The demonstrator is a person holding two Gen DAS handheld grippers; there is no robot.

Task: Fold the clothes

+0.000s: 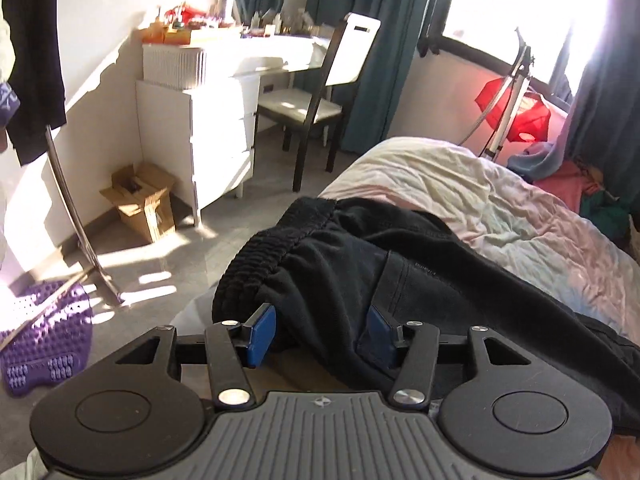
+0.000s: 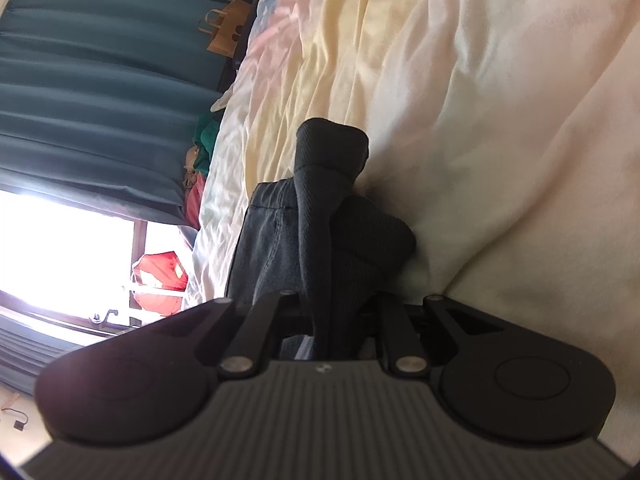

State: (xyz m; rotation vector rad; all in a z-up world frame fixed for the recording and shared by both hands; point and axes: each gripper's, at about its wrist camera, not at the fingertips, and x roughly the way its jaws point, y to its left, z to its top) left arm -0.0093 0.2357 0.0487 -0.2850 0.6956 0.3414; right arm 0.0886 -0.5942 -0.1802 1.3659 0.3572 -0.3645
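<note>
Black sweatpants (image 1: 360, 264) bunch between my left gripper's (image 1: 320, 332) parted blue pads; my right gripper (image 2: 320, 320) pinches their cuff (image 2: 332, 148).

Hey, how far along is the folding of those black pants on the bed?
Early. The black pants lie bunched on the bed, with no neat fold showing. The right claw is shut on one ribbed end; the left claw is open beside the waistband. Flattening and folding remain.

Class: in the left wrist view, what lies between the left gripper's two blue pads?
A fold of the black trousers lies between the pads of the left gripper. The jaws stand apart, not pressing it. Only the left wrist view shows this.
</note>
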